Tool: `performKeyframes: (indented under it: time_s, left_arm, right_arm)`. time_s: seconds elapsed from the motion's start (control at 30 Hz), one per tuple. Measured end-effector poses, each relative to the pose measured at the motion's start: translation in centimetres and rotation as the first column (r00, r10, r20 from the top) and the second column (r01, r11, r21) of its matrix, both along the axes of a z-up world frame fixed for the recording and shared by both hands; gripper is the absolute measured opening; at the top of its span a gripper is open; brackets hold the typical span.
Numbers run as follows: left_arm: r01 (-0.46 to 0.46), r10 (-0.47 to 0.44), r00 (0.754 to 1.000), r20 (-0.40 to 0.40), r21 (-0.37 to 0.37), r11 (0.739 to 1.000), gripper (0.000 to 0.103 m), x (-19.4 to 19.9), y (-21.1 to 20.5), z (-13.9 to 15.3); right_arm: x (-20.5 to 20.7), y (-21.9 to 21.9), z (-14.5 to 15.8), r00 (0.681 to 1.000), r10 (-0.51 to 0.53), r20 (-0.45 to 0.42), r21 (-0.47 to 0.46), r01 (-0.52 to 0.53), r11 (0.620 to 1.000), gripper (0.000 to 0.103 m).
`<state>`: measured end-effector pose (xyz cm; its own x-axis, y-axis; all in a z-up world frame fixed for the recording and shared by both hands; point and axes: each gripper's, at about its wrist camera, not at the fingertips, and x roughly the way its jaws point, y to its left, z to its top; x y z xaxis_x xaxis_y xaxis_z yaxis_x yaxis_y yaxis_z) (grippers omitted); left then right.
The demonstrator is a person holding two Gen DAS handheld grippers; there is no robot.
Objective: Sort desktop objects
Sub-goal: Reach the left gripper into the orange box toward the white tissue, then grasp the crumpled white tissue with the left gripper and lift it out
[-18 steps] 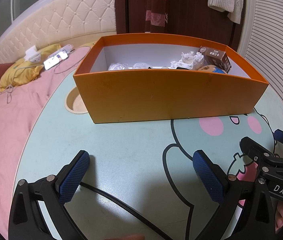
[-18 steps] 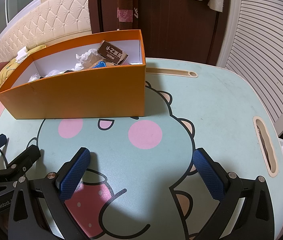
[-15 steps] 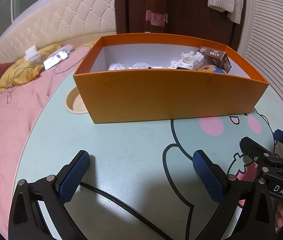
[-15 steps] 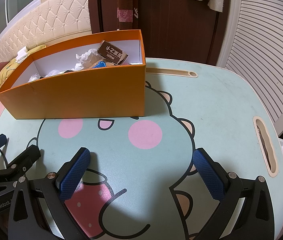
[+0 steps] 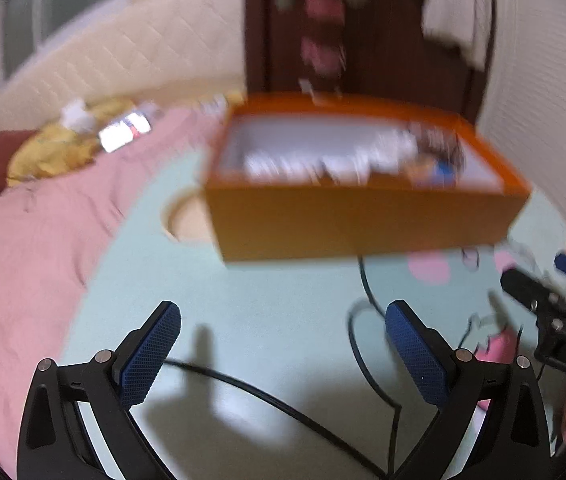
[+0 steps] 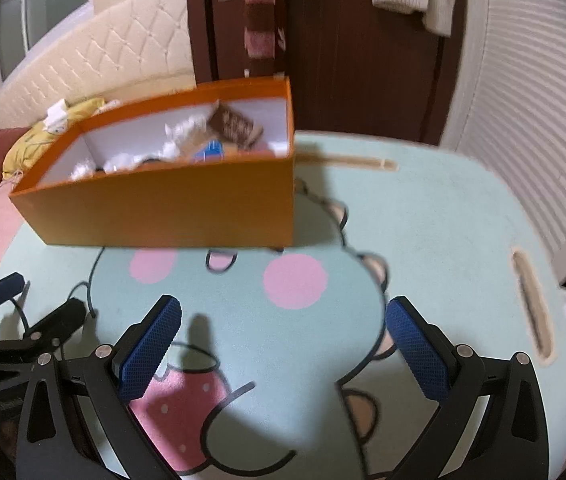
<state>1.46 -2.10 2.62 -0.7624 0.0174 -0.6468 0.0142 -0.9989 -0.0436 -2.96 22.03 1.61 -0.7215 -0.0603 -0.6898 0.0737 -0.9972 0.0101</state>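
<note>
Lying crosswise, orange box (image 6: 171, 208)

The left gripper (image 5: 283, 354) has its jaws spread wide with nothing between the blue pads (image 5: 151, 354). The right gripper (image 6: 283, 354) is likewise spread wide and holds nothing. Each shows at the edge of the other's view, side by side and near each other.

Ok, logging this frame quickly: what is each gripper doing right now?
Left gripper: open, holding nothing.
Right gripper: open, holding nothing.
</note>
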Motion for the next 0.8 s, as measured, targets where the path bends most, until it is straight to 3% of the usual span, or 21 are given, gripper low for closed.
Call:
performKeyframes:
  time_s: [0.03,0.17,0.27,0.4,0.5,0.67,0.8]
  left_arm:
    - [-0.005,0.006,0.999,-0.037,0.015,1.0,0.102,0.3,-0.5,0.9]
    - [0.049,-0.046,0.997,-0.064,0.05,0.998,0.098,-1.5,-1.6,4.5]
    - [0.131,-0.13,0.991,-0.016,0.033,0.991,0.073,-4.6,-0.8,6.3]
    - [0.238,-0.238,0.964,0.119,0.014,0.971,0.038,-9.0,2.0,6.2]
    - [0.287,-0.291,0.938,0.185,0.051,0.957,0.036,-11.6,4.1,5.8]
    - [0.361,-0.383,0.897,0.222,0.136,0.923,0.036,-14.2,7.7,5.2]
    - [0.358,-0.371,0.889,0.27,0.096,0.929,0.036,-15.9,10.1,3.8]
  right_arm:
    - [0.1,0.2,0.4,1.0,0.011,-0.014,-0.004,-0.011,1.0,0.103]
    - [0.1,1.0,1.4,0.998,0.049,-0.032,-0.071,-0.051,0.996,0.101]
    - [-0.2,1.2,1.4,0.997,0.079,-0.012,-0.121,-0.08,0.989,0.086]
    - [-0.8,1.4,0.8,0.993,0.109,0.033,-0.164,-0.103,0.981,0.078]
    - [-0.8,1.7,0.2,0.99,0.128,0.064,-0.197,-0.113,0.974,0.071]
    - [-0.5,2.0,-0.1,0.989,0.132,0.068,-0.231,-0.113,0.966,0.07]
    - [-0.6,2.2,0.0,0.988,0.138,0.07,-0.261,-0.115,0.958,0.07]
